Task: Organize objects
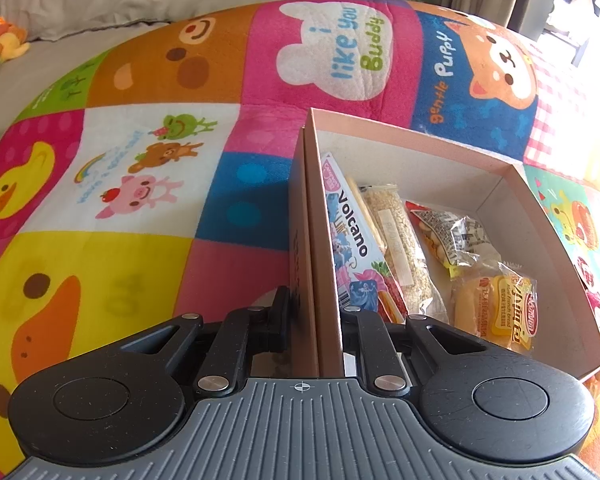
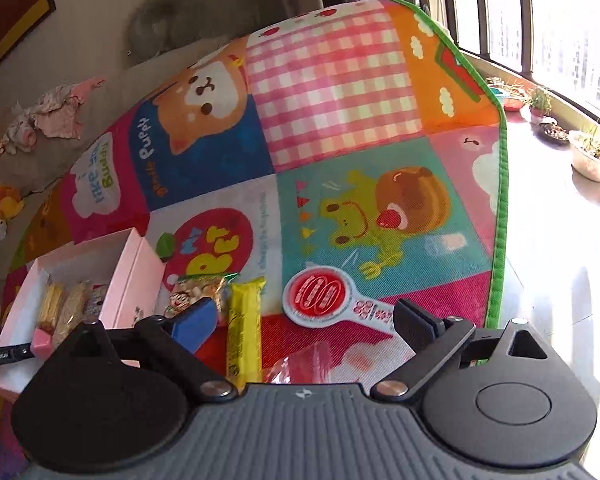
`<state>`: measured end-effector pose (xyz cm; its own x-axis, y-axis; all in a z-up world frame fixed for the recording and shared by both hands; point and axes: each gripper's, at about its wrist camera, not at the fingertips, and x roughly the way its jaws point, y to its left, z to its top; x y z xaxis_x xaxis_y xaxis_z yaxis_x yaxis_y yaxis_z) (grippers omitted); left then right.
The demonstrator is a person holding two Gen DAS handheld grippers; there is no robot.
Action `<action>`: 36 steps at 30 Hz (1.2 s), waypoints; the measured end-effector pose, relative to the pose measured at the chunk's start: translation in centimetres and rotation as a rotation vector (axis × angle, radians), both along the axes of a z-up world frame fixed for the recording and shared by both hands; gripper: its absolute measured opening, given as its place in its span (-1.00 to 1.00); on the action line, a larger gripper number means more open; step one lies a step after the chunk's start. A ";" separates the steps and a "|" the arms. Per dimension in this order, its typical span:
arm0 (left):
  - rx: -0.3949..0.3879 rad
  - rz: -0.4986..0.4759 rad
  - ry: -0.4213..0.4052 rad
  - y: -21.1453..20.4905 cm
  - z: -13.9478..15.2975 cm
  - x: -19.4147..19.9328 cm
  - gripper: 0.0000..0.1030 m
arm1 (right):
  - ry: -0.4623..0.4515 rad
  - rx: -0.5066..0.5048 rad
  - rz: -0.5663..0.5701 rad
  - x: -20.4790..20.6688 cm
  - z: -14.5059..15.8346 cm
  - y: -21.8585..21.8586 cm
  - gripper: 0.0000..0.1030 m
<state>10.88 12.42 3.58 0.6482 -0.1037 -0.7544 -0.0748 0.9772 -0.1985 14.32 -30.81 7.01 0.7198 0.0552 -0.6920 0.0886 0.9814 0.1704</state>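
My left hand-held gripper (image 1: 320, 320) is clamped on the side wall of the pink cardboard box (image 1: 420, 148), one finger outside the wall and one inside, so the box wall runs straight ahead from between the jaws. Only the left wrist view lets me look down into the box: just right of the gripped wall a Volcano packet (image 1: 350, 236) leans on edge against it, then a grain bar (image 1: 400, 248), a crinkled snack bag (image 1: 448, 236), and nearest to me on the right a wrapped french bread (image 1: 496, 308). The box sits on a colourful play mat (image 1: 140, 160) printed with cartoon animals.

The right wrist view gives what the left cannot. My right hand-held gripper (image 2: 300, 320) stands wide open with nothing between its fingers, hovering over the mat. Ahead of it, between the fingers, lie a yellow snack bar (image 2: 244, 328) and a red-and-white round lollipop-shaped packet (image 2: 320, 300); just behind the blue left finger (image 2: 192, 324) is a green-topped snack bag (image 2: 200, 292). A red translucent wrapper (image 2: 304, 364) lies close under the gripper body. The same box (image 2: 136, 280) shows at far left of this gripper, seen from outside, with only a few of its contents visible. This view also shows the mat's green edge (image 2: 500, 200) and a windowsill with potted plants (image 2: 592, 156) off to the right.
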 end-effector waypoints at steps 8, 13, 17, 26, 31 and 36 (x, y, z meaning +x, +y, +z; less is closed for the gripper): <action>-0.008 0.003 0.005 0.0 0.0 0.0 -0.67 | 0.115 -0.012 -0.109 3.3 -5.0 -2.5 -0.15; -0.028 0.021 0.004 0.2 0.0 0.0 -0.67 | 0.156 0.157 0.065 -3.2 -3.3 -0.2 -0.13; -0.034 0.027 -0.004 0.3 -0.1 -0.2 -0.67 | 0.044 0.003 0.099 -5.3 -1.3 1.5 0.32; -0.017 0.005 0.008 0.1 0.1 -0.1 -0.67 | 0.073 -0.102 0.167 1.2 -3.3 3.2 0.42; -0.017 0.000 0.007 0.1 0.0 -0.1 -0.67 | 0.041 -0.114 0.116 1.1 -2.0 2.3 0.43; -0.024 0.006 0.003 0.3 -0.1 -0.2 -0.67 | 0.008 -0.093 0.166 -2.2 -0.4 3.2 0.51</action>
